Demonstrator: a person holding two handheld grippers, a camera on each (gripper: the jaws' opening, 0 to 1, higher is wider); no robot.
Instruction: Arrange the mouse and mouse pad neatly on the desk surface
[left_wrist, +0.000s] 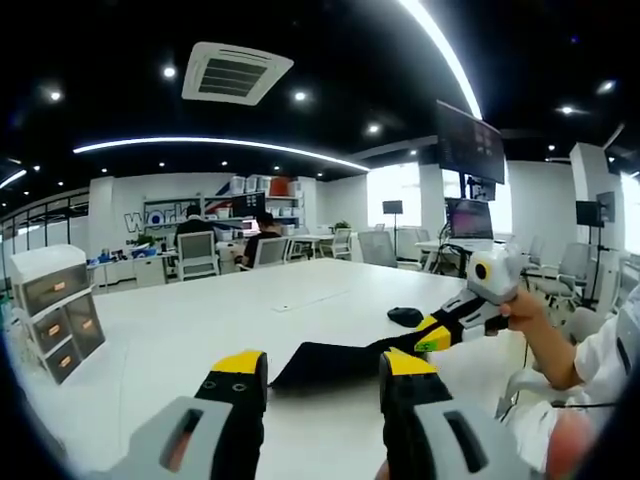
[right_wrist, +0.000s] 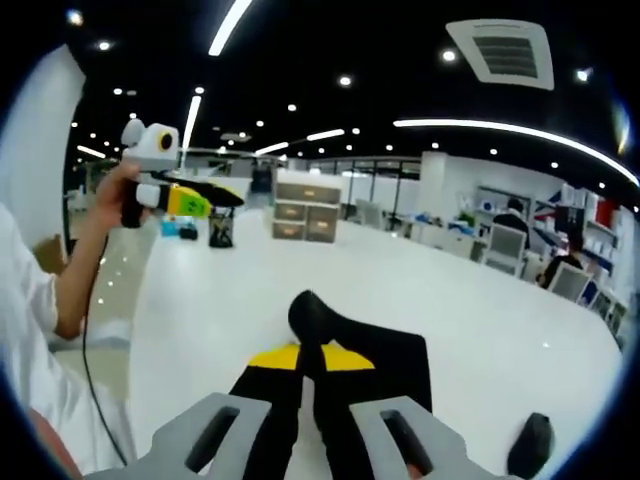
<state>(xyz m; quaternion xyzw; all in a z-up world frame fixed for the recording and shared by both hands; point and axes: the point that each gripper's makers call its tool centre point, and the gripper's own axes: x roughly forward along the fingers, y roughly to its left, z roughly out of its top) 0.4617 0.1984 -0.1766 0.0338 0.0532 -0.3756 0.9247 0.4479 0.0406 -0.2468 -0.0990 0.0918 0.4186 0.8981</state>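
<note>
A black mouse pad (left_wrist: 320, 362) (right_wrist: 385, 365) is lifted at one corner, the rest drooping onto the white desk (left_wrist: 200, 325). My right gripper (right_wrist: 305, 356) is shut on that corner; in the left gripper view it (left_wrist: 427, 342) reaches in from the right, held by a hand. A black mouse (left_wrist: 405, 316) (right_wrist: 530, 445) lies on the desk just beyond the pad, apart from it. My left gripper (left_wrist: 322, 368) hovers open above the desk on the near side of the pad, nothing between its fingers; in the right gripper view it (right_wrist: 222, 196) hangs high at the left.
A small drawer unit (left_wrist: 55, 315) (right_wrist: 305, 218) stands at the desk's far end, with a pen holder (right_wrist: 220, 228) near it. Office chairs (left_wrist: 197, 255), monitors (left_wrist: 470, 218) and seated people lie beyond the desk. A person's sleeve (left_wrist: 600, 365) is at the right.
</note>
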